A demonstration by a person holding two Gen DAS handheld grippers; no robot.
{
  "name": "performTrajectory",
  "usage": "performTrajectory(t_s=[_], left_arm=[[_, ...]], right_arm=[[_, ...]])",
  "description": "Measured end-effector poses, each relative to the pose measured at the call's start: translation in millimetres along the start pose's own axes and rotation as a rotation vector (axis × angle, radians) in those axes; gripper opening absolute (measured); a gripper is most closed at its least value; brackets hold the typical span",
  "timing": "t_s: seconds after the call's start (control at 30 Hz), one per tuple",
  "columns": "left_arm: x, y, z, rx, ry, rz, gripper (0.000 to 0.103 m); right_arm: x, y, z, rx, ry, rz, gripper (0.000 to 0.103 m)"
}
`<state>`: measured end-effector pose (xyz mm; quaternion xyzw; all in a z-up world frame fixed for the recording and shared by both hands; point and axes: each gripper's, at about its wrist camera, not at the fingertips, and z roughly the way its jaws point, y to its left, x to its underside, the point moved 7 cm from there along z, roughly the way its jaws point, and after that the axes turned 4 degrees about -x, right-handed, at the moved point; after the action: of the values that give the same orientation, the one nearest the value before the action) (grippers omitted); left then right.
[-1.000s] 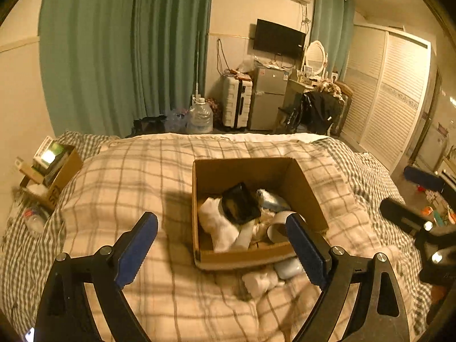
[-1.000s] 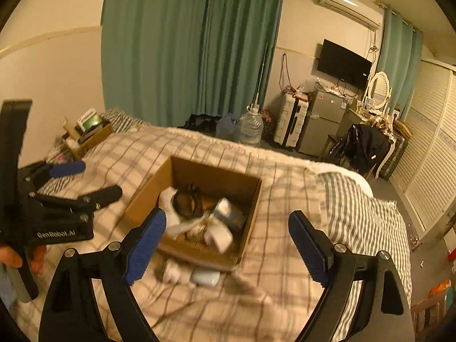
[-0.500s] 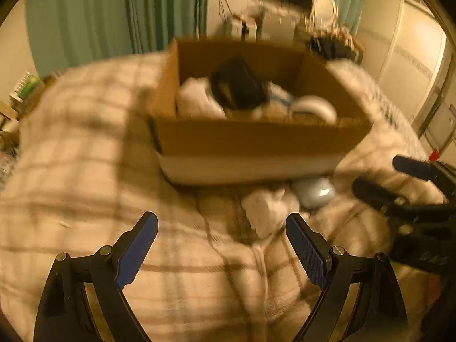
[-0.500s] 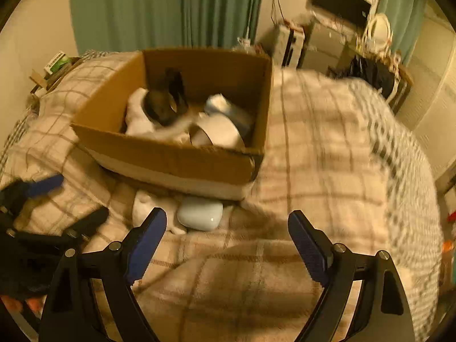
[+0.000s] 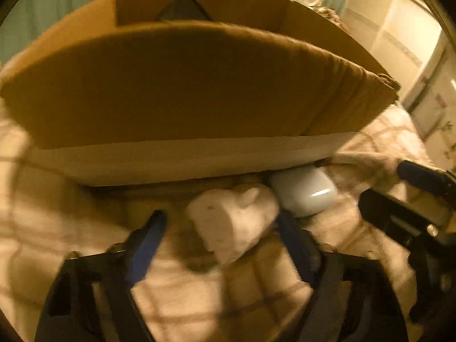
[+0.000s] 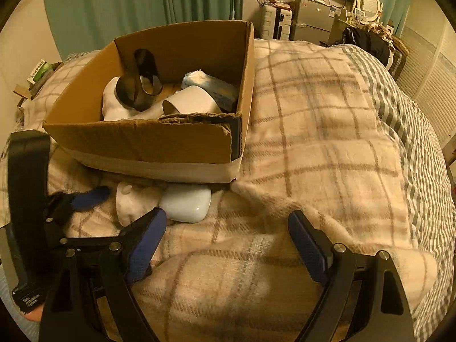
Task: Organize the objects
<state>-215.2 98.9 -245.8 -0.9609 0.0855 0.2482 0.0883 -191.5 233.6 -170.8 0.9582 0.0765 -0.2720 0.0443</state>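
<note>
Left tool (image 5: 225, 228) — now low, straddling white plush (image 5: 230, 222) | box (image 5: 185, 85) nearer

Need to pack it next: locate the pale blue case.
The pale blue case lies on the blanket, against the cardboard box's near wall, beside the white cloth bundle.

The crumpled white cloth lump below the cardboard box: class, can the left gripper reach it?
Probably yes: the left gripper is open, its fingers either side of the crumpled white cloth lump, nothing between.

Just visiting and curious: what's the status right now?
Left gripper open around white plush toy. Right gripper open, empty. Pale case crowds the toy, cardboard box close behind.
</note>
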Motion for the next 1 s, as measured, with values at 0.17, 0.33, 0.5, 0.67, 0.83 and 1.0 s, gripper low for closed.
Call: performTrajectory(t_s=[0.17, 0.33, 0.5, 0.67, 0.83, 1.0], left_arm=[[6.5, 3.8, -4.8, 0.020, 0.018, -0.032, 0.065], [21.9, 31.1, -44.9, -0.087, -0.012, -0.083, 0.065], [20.5, 55.5, -76.1, -0.172, -0.083, -0.118, 0.065], [19.6, 68.8, -63.8, -0.166, -0.055, -0.154, 0.063], [22.8, 67.2, -63.7, -0.148, -0.041, -0.174, 0.053], [23.6, 63.1, -57.7, -0.156, -0.031, -0.159, 0.053]], right_arm=[[2.2, 3.5, -0.2, 0.028, -0.008, -0.017, 0.087], [1.2, 8.5, -6.4, 0.042, -0.041, -0.046, 0.087], [-4.0, 24.5, 7.1, 0.032, -0.005, -0.082, 0.087], [-2.0, 46.9, 47.0, 0.081, 0.093, -0.151, 0.086], [1.3, 52.5, 73.4, 0.102, 0.141, -0.157, 0.078], [4.1, 55.2, 81.4, 0.136, 0.149, -0.185, 0.051]])
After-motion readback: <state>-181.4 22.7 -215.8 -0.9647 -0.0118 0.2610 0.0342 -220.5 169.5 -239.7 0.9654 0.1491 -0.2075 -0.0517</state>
